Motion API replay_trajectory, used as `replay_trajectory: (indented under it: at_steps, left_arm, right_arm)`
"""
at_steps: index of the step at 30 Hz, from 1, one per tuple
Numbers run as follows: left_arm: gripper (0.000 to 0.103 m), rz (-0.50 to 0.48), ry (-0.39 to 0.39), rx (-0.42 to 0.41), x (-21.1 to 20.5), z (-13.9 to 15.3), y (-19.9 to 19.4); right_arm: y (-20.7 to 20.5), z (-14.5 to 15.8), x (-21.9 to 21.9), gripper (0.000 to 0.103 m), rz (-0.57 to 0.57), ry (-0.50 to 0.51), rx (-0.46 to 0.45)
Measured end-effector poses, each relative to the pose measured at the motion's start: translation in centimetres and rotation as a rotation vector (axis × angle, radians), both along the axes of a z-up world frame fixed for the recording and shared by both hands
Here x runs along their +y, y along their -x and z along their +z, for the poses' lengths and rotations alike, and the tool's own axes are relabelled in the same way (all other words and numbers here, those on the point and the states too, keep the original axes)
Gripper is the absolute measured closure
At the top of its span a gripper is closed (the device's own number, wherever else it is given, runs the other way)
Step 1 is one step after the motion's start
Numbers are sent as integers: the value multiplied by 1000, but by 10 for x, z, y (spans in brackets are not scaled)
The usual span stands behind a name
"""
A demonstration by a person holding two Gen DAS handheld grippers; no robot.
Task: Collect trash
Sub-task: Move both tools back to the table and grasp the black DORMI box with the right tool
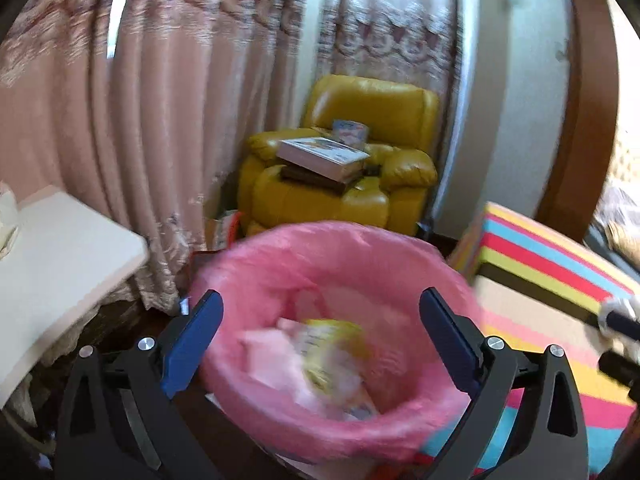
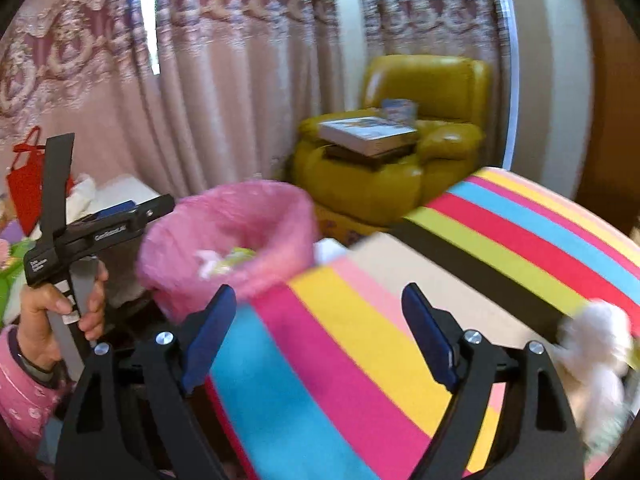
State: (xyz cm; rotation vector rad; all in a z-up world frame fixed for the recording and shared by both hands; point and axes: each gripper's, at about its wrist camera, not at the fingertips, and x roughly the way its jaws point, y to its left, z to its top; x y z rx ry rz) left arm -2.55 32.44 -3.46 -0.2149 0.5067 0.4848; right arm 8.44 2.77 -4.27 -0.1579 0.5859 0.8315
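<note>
Pink curtains (image 1: 160, 100), mustard armchair (image 1: 360, 160), perhaps daylight between the folds.

Left wrist view: looks forward and down between left claw (image 1: 320, 344) fingers, close above pink-lined bin (image 1: 340, 264). Right wrist view: same facing, set further right, close over striped cover (image 2: 360, 340), bin (image 2: 224, 236) near its left edge. Shared: bin, yellow armchair (image 1: 340, 160) (image 2: 400, 152), pink curtains (image 1: 140, 100) (image 2: 220, 80), striped cover (image 1: 552, 248).

The bin liner (image 1: 340, 248) is pink, the armchair (image 1: 360, 196) mustard yellow, the cloth (image 2: 360, 360) brightly striped, the curtains (image 1: 160, 120) dusty pink.
</note>
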Motion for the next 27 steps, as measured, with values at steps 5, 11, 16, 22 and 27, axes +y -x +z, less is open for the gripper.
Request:
replay_trajectory:
  at_steps: [5, 11, 16, 22, 27]
  left_arm:
    - [10, -141, -10, 36, -66, -5, -27]
    - [10, -320, -10, 59, -148, -11, -59]
    - [10, -419, 13, 77, -204, -15, -83]
    - [10, -527, -35, 108, -264, -21, -105]
    - [10, -572, 2, 124, -291, -25, -116]
  right_arm:
    - [-8, -1, -88, 20, -209, -4, -7]
    - [-20, 2, -188, 20, -466, -12, -31]
    - [-45, -12, -257, 30, -652, 12, 55]
    - [-67, -34, -264, 45, -676, 76, 138]
    - [-87, -50, -261, 52, -727, 119, 188]
